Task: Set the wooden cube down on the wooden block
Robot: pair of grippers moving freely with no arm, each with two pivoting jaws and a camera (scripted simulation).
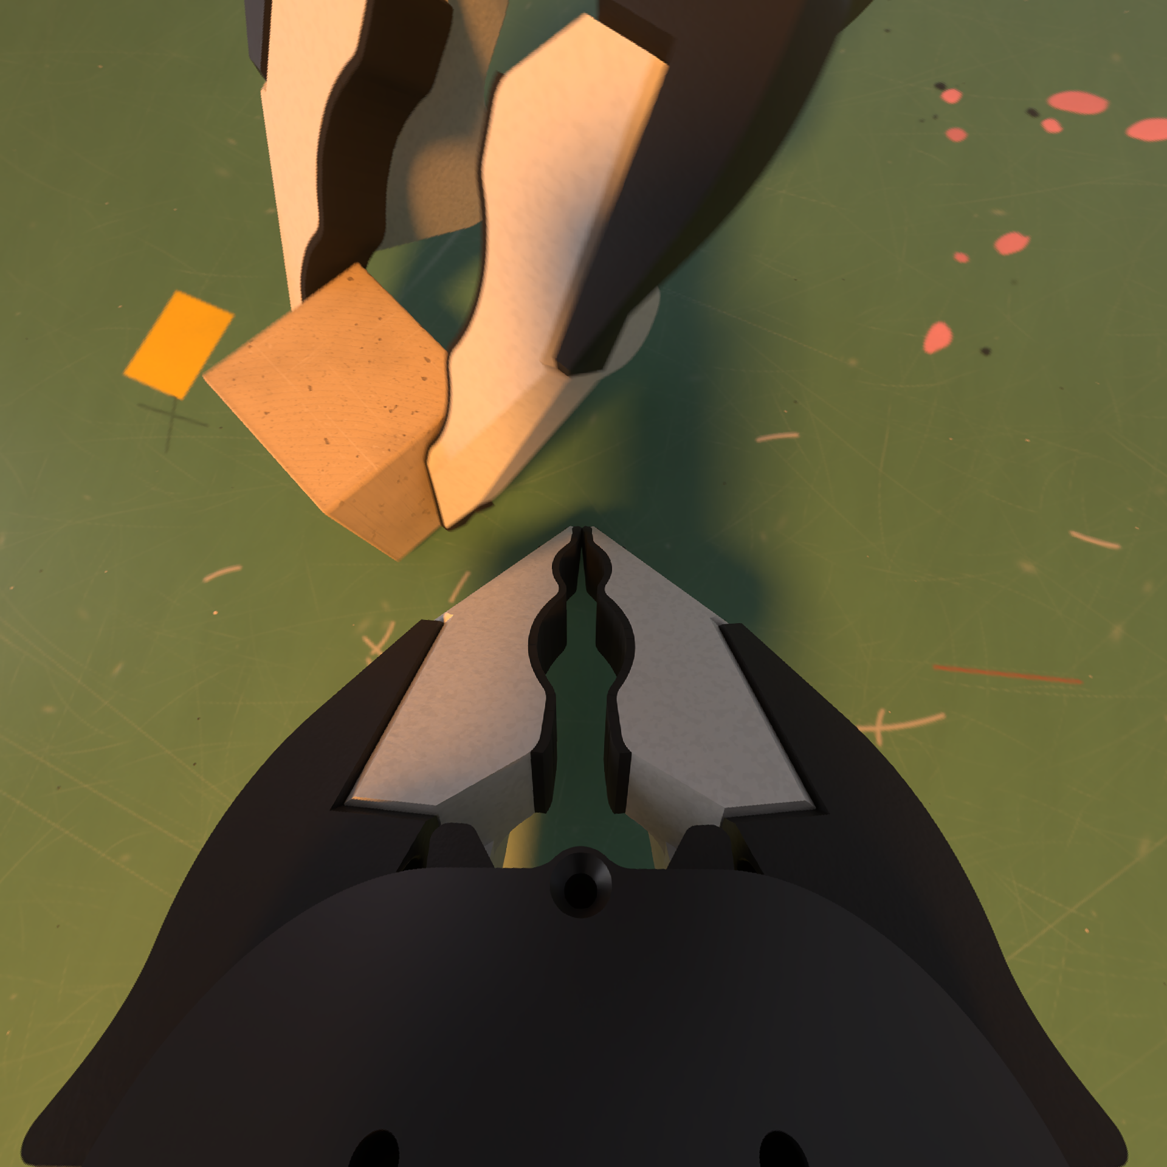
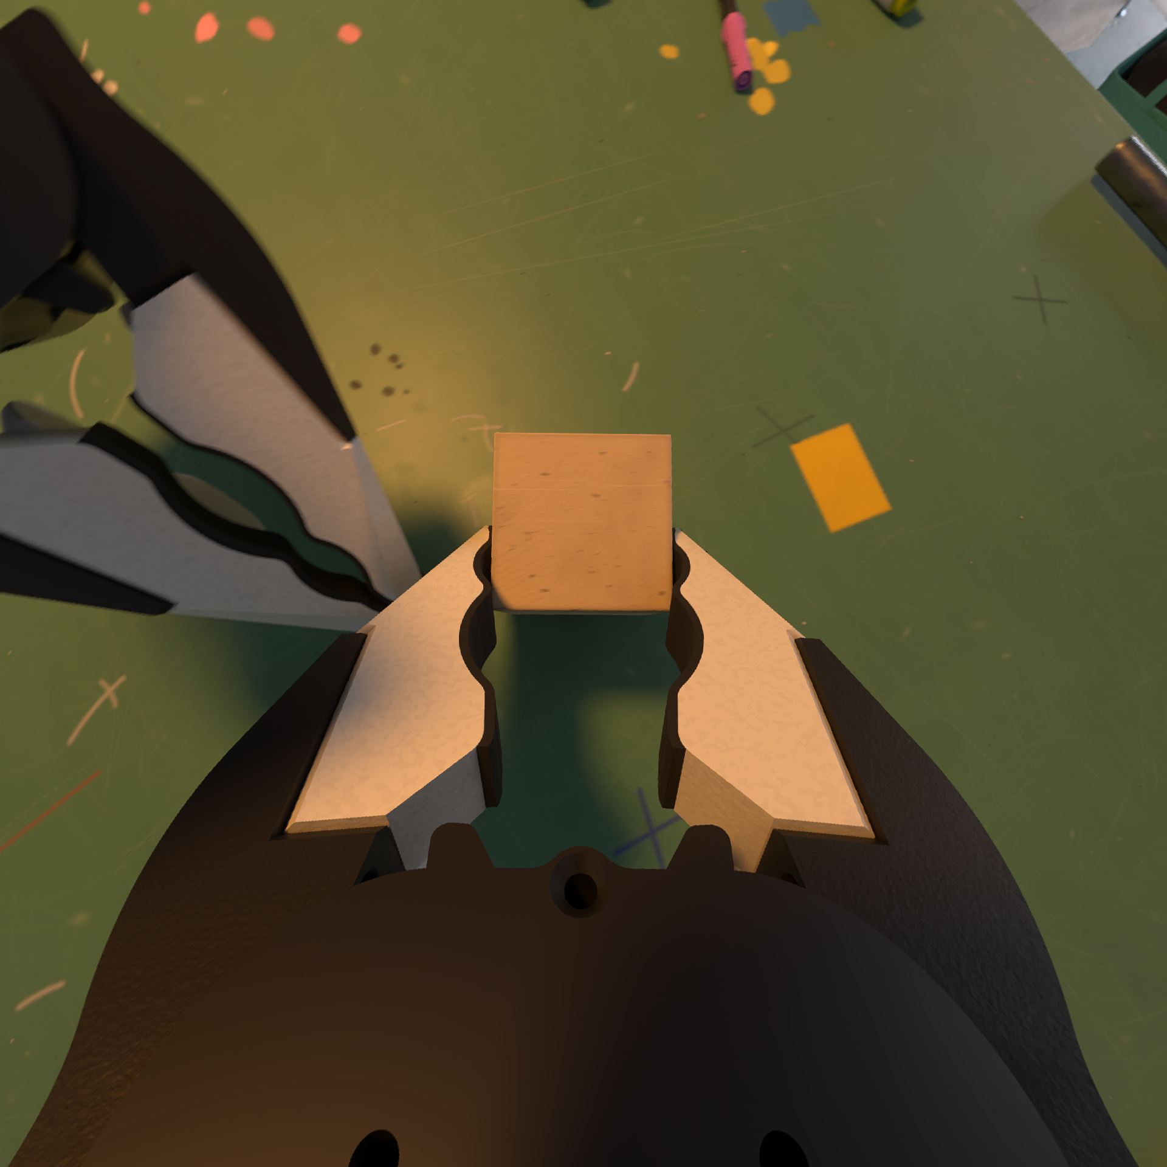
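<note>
The green table is the biggest thing here. It is scratched all over, with thin pale lines and small drawn crosses, and it has pink paint spots at about 1 o'clock in the left wrist view.

Next come the two grippers. The left gripper has its two pale fingers pressed together at the tips, with nothing between them. It also shows in the right wrist view at about 9 o'clock, very near the other gripper's left finger.

The right gripper is partly open — just wide enough for the wooden cube, which it pinches between its fingertips. In the left wrist view this gripper reaches down from 12 o'clock, and the cube sits at about 10 o'clock from the picture's middle, tilted on a corner and up off the table.

The cube is light tan wood with tiny dark flecks, faint grain lines and slightly rounded edges. The warm light makes it look orange.

Smaller things lie around: a flat orange rectangle at 3 o'clock of the cube, a dark rod at the right edge, and a pink marker beside yellow spots at 1 o'clock.
</note>
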